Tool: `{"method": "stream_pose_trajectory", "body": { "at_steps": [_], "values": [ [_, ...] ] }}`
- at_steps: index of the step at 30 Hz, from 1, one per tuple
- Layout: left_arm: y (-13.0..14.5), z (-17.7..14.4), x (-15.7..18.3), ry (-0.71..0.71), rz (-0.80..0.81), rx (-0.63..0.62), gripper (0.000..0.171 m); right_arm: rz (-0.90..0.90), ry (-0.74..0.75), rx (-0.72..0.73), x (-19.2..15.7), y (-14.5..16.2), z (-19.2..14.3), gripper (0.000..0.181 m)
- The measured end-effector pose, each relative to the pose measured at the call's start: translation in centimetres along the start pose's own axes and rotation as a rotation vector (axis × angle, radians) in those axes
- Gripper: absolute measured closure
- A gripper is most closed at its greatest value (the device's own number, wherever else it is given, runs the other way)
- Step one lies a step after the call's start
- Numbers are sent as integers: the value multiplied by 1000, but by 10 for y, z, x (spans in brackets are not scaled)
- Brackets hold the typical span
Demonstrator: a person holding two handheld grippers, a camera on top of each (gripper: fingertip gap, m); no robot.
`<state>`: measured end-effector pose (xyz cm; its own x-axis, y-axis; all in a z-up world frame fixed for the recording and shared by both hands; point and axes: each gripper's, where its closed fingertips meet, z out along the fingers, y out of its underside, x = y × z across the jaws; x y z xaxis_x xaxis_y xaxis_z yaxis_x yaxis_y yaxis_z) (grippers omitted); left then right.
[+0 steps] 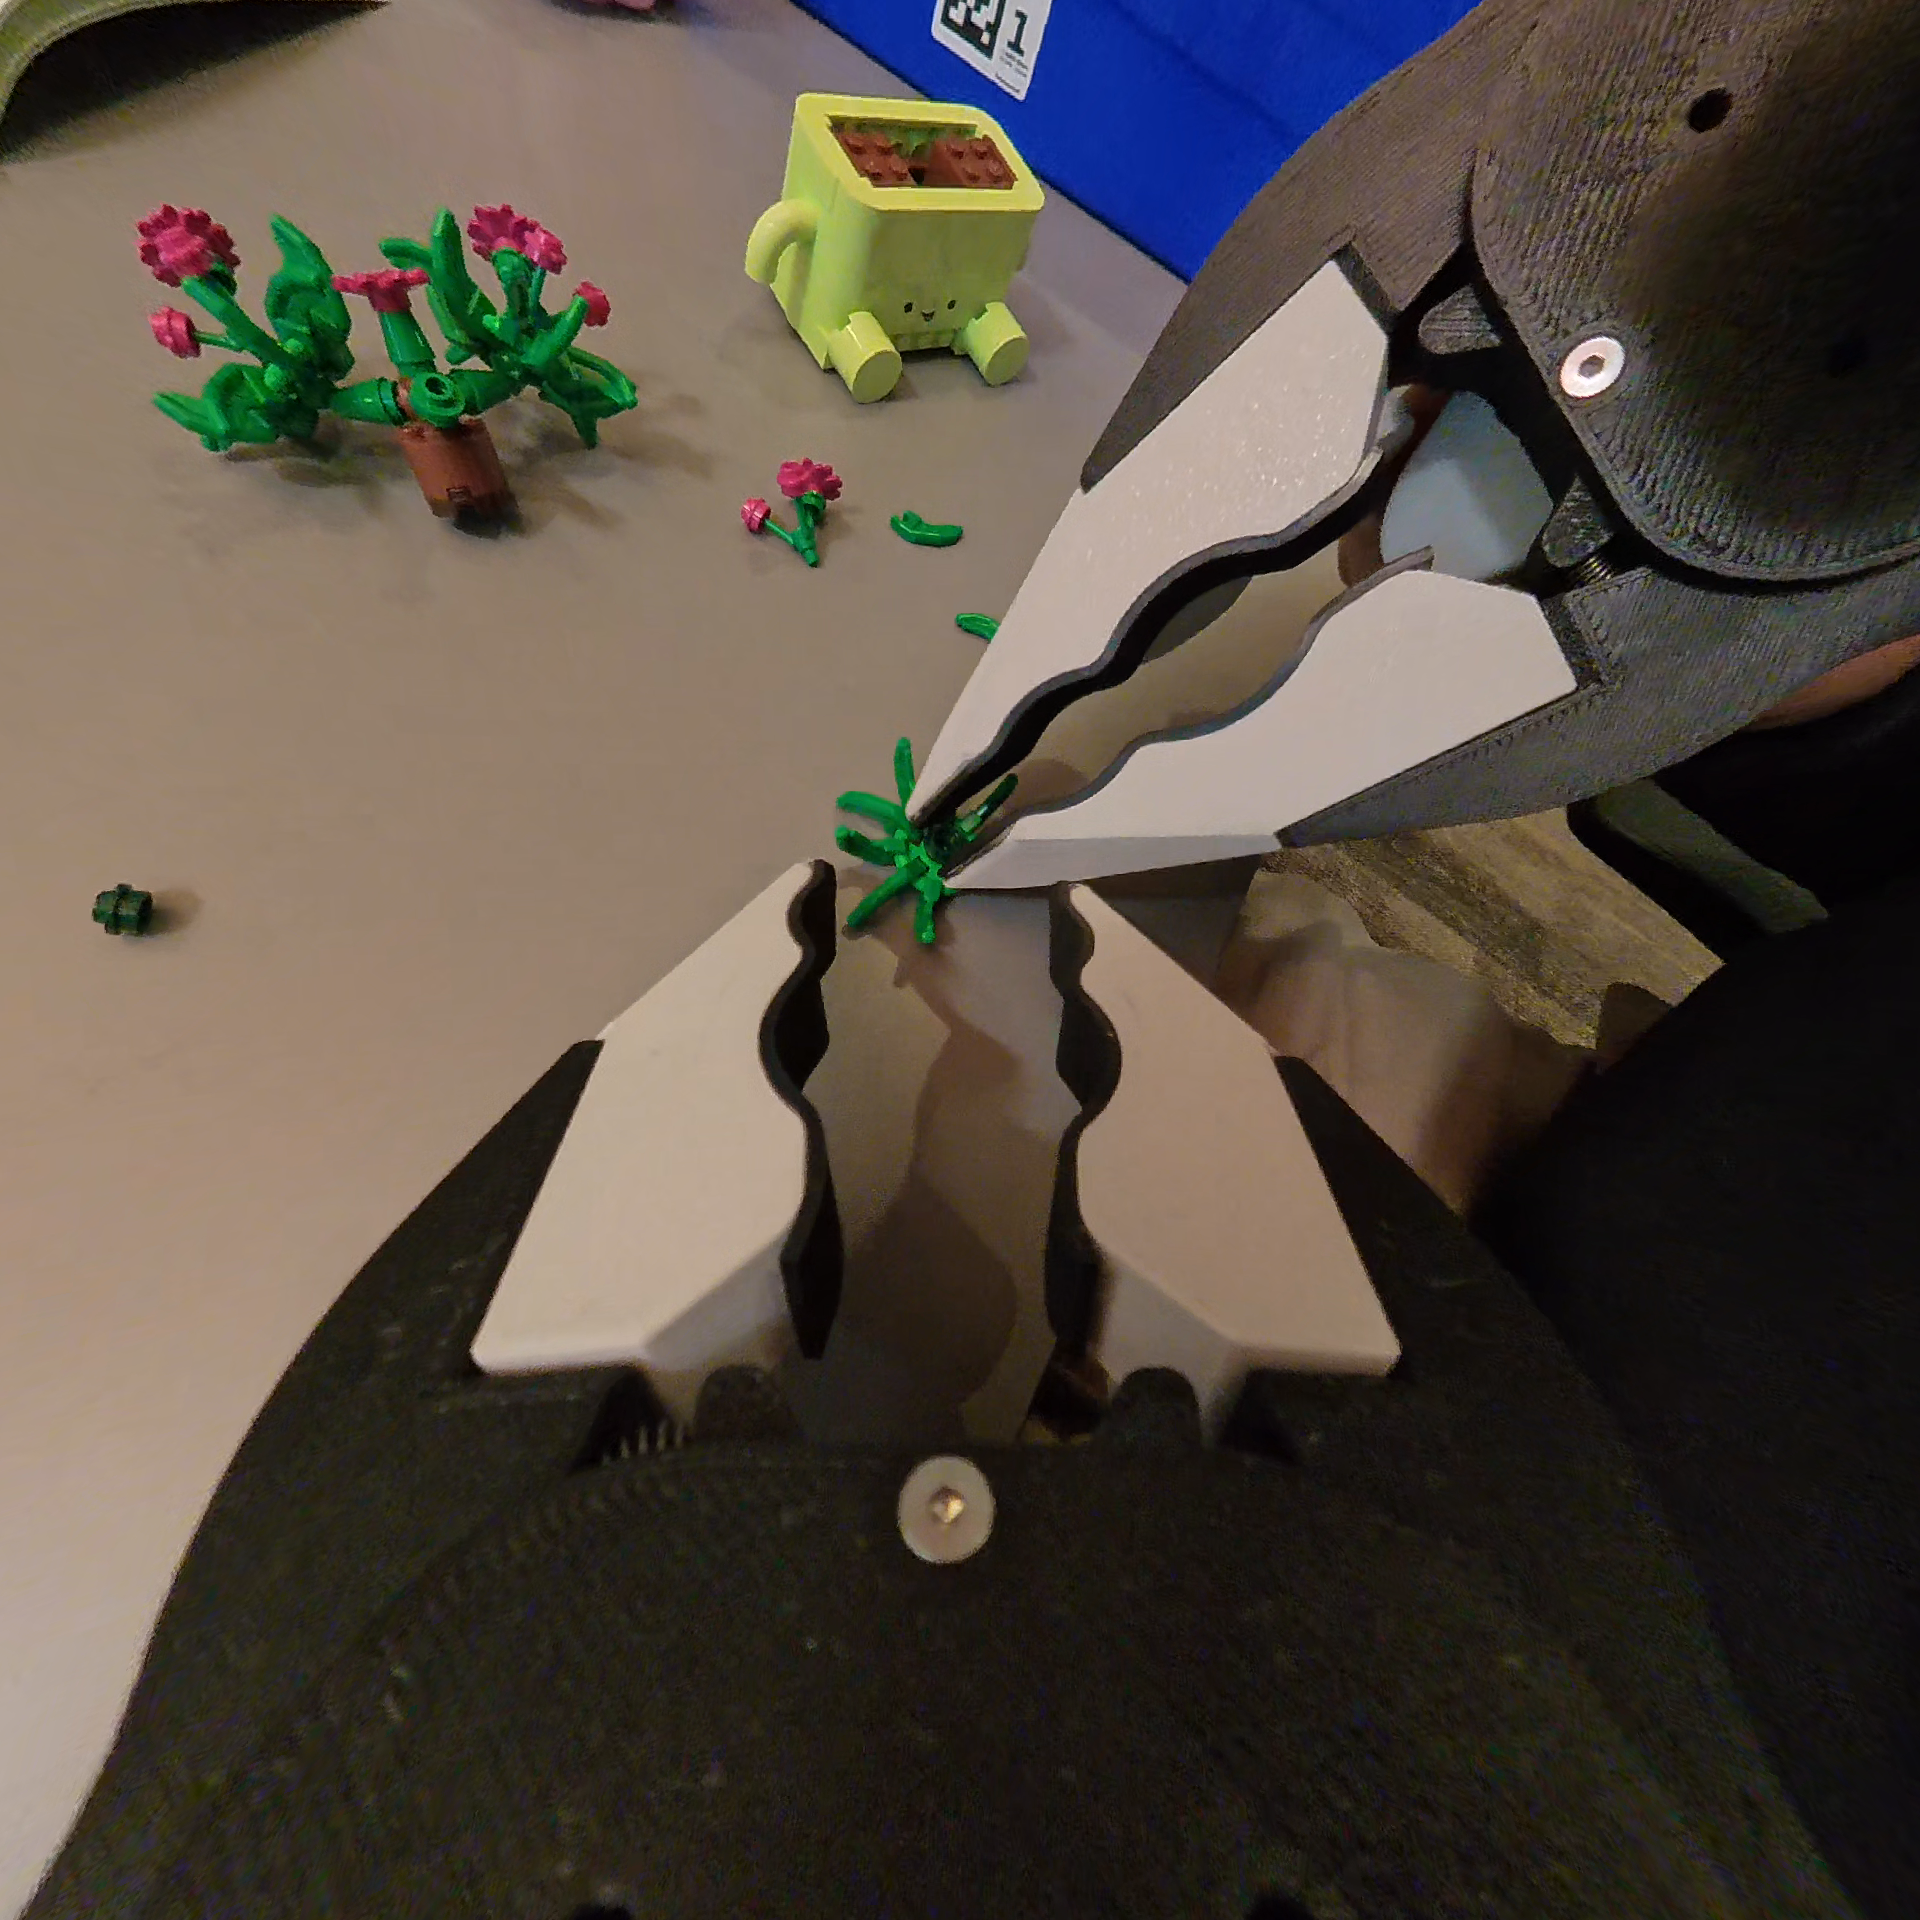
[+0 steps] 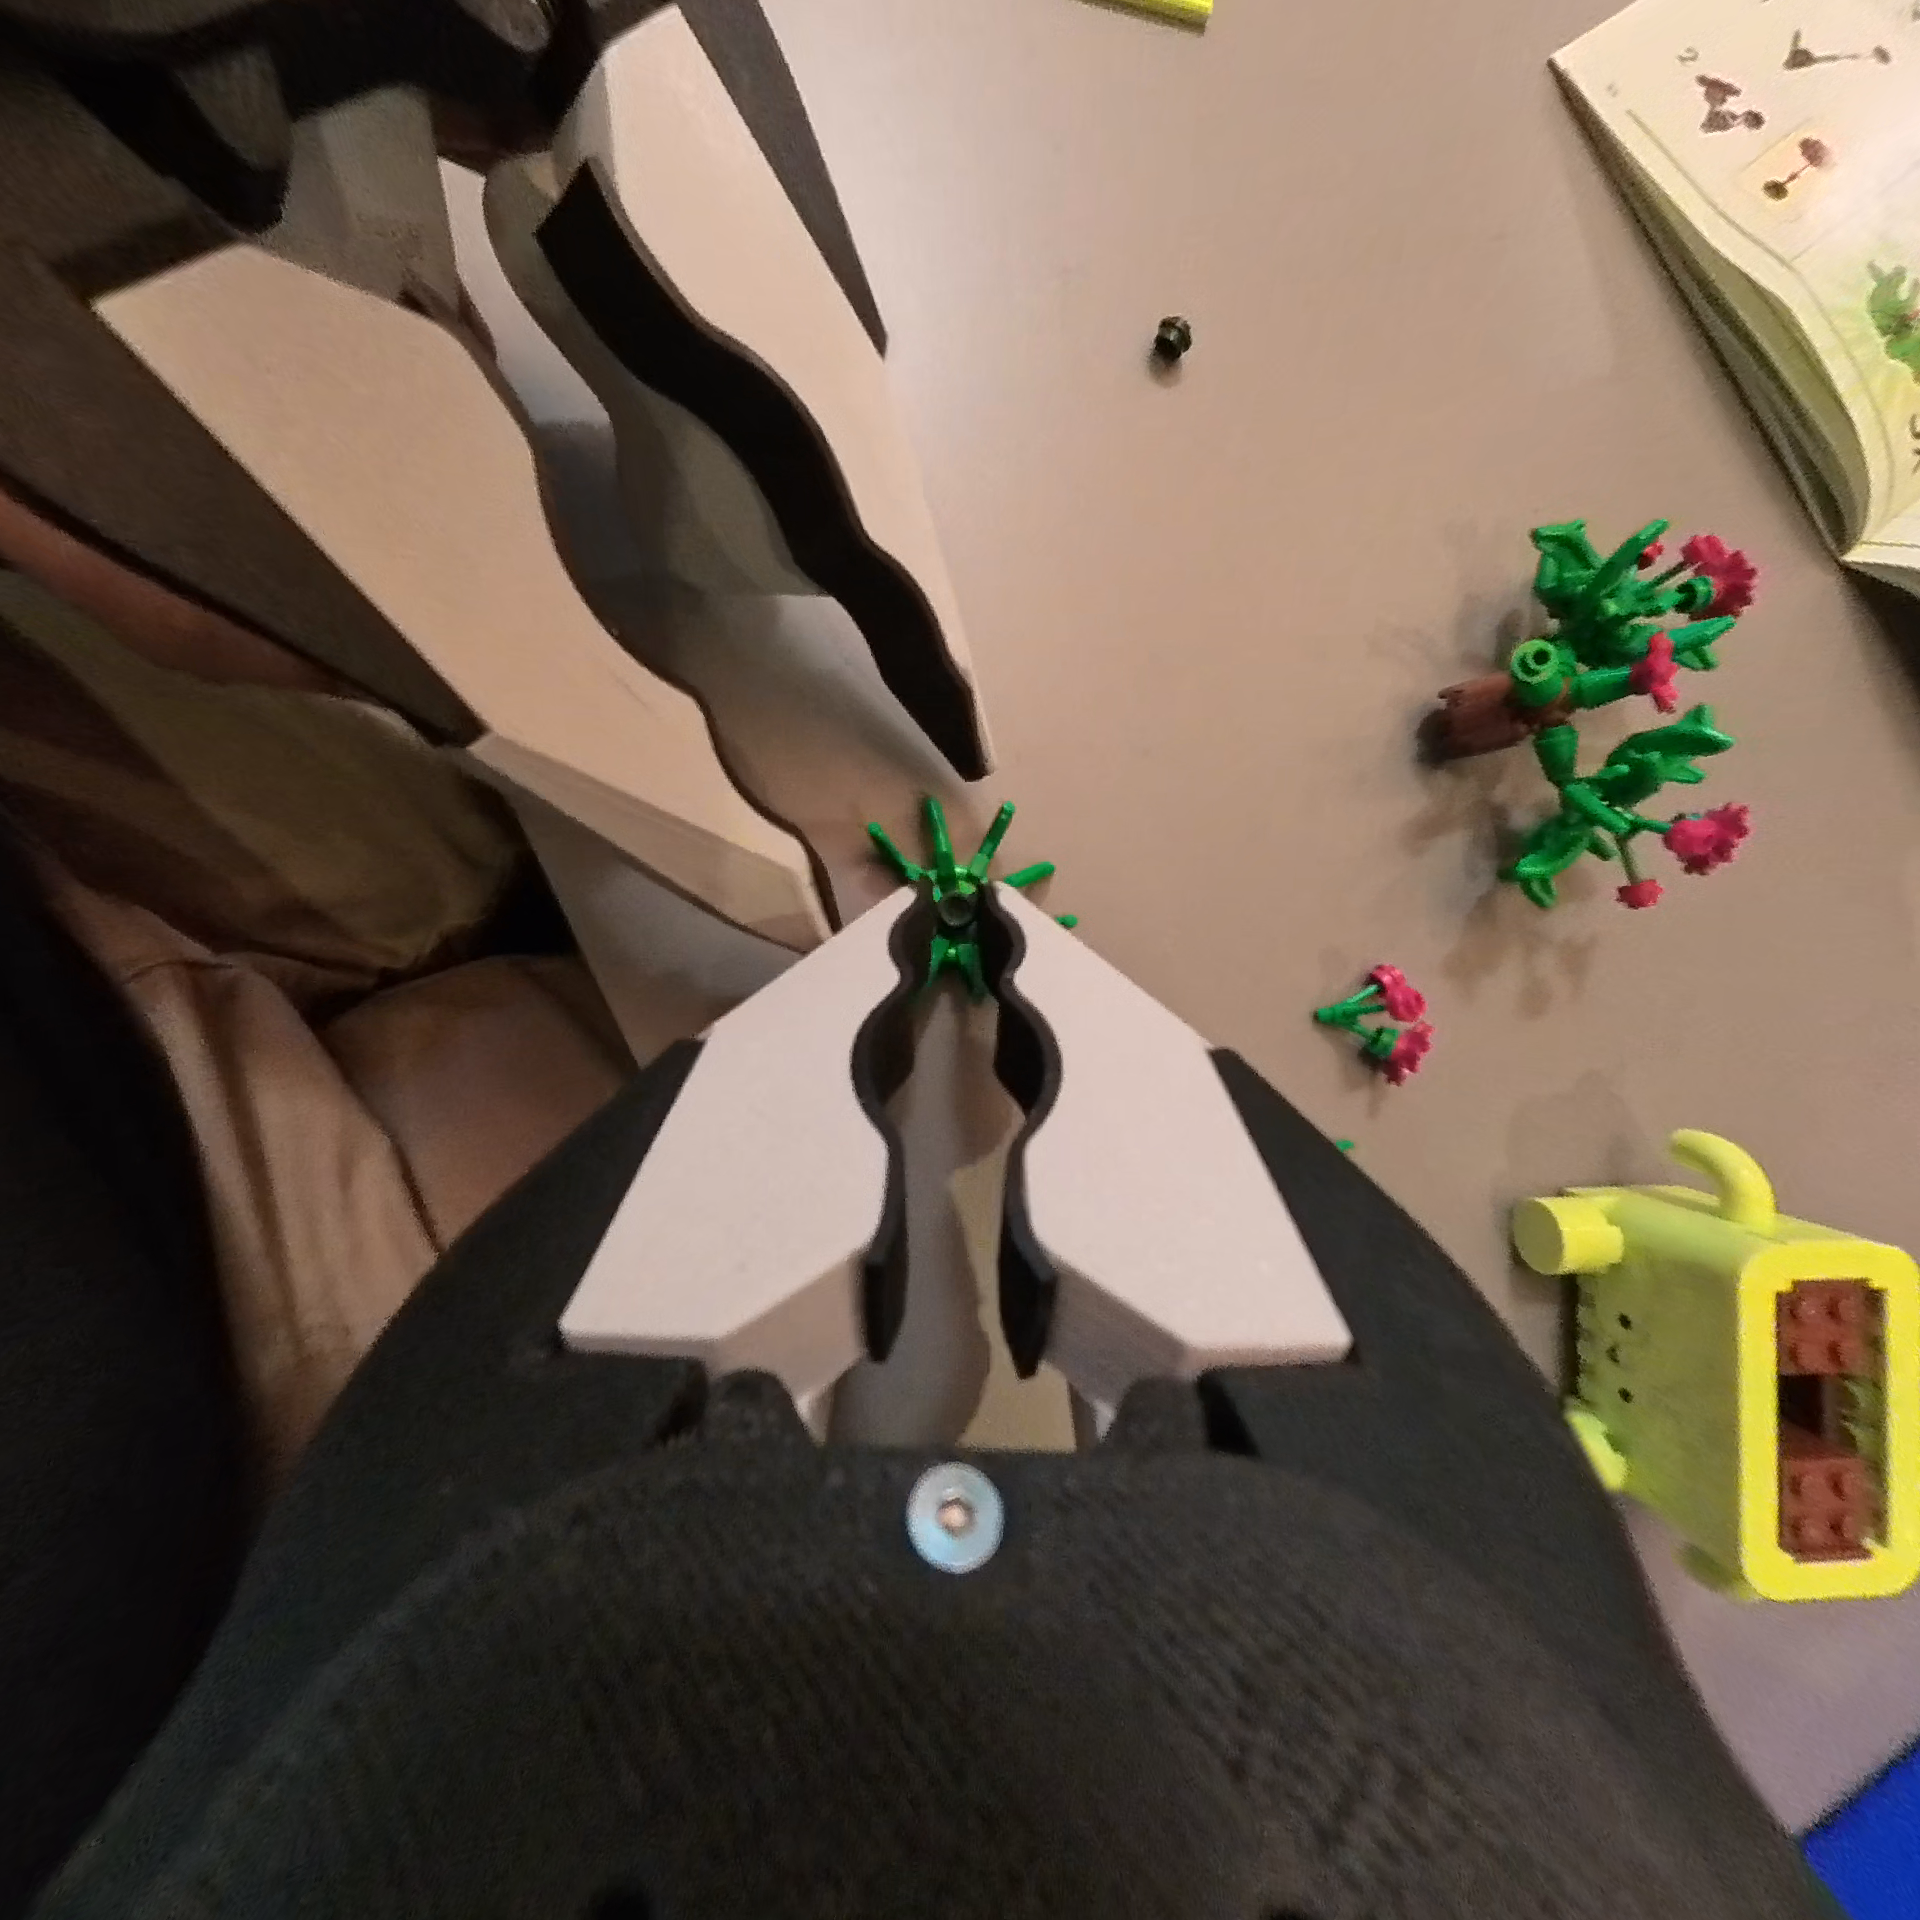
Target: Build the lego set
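right gripper (image 2: 956,920) clenched on one spiky green leaf piece (image 2: 961,883) above the grey table (image 1: 436,727); left gripper (image 1: 940,883) released, jaws apart just beside it. counted: one flower plant (image 1: 395,332), one lime pot (image 1: 894,239), one loose flower sprig (image 1: 798,509), one dark stud (image 1: 123,909). only the right wrist view shows the instruction booklet (image 2: 1787,291); only the left, two loose leaves (image 1: 927,532)
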<state>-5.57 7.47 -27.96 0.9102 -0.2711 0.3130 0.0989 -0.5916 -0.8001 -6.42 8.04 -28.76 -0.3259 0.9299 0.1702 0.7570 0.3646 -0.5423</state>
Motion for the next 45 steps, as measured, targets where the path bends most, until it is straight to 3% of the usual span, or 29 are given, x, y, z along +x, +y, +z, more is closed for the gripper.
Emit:
{"method": "stream_pose_trajectory", "body": {
  "at_steps": [6,13,15,20,23,29,32,37,39,45],
  "values": [
    [-1,-2,1,20,-23,11,131,30,44,-39,2,2,-1,172],
    [-9,-8,3,75,-67,70,127,116,45,16,5,0,0,177],
    [-18,-16,2,108,-117,138,126,127,98,129,14,-12,-10,177],
    [-60,-62,-17,258,-436,527,146,194,167,719,26,-72,-72,177],
    [-67,-70,-8,438,-531,573,147,286,169,841,29,-77,-77,178],
    [-77,-80,3,308,-354,664,161,393,159,878,22,-86,-71,177],
    [-77,-78,3,251,-297,636,161,414,148,897,18,-90,-73,178],
    [-81,-83,12,357,-335,686,161,401,144,908,11,-95,-74,177],
    [-80,-83,8,353,-350,684,169,400,140,917,10,-96,-74,178],
    [-80,-85,10,316,-302,681,170,442,59,961,8,-96,-75,178]
  ]
}}
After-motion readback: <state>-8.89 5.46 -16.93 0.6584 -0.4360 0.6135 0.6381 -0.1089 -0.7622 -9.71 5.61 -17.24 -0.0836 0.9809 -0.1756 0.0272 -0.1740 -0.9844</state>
